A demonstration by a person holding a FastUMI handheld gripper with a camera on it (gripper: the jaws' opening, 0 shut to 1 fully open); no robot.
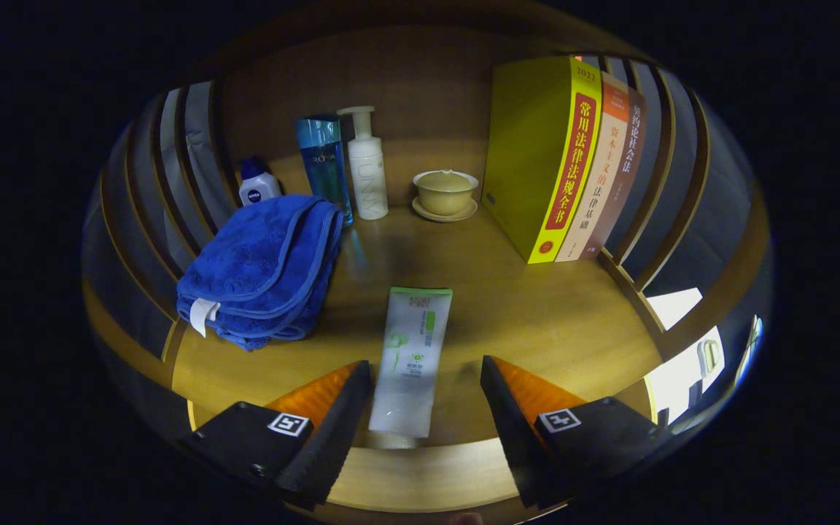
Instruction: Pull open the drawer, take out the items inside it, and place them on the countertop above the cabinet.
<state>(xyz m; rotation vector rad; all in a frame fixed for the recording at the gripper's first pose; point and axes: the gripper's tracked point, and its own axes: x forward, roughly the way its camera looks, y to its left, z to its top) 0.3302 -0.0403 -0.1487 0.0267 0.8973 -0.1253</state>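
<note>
- We see our gripper [426, 408] with its fingers spread apart, pressing on nothing.
- A white tube [413, 357] with green print lies flat on the wooden countertop [537, 313], its near end between our fingers and the rest reaching ahead of them. Neither finger touches it, as far as we can tell.
- To the left of the tube, a folded blue towel [263, 270] sits on the same surface, apart from the tube.
- Beyond the towel stand a small white bottle [258, 186], a tall blue bottle [324, 168] and a white pump bottle [367, 164], close together near the back wall.
- A lidded bowl on a saucer [445, 193] rests beside the pump bottle, and a row of upright books [573, 160] stands to the right of it.
- We judge that the tube is one of the drawer's items and now rests on the counter, so this placing looks done or nearly done.
- The drawer is out of sight, so we cannot tell whether anything is left inside; we would check it next.
</note>
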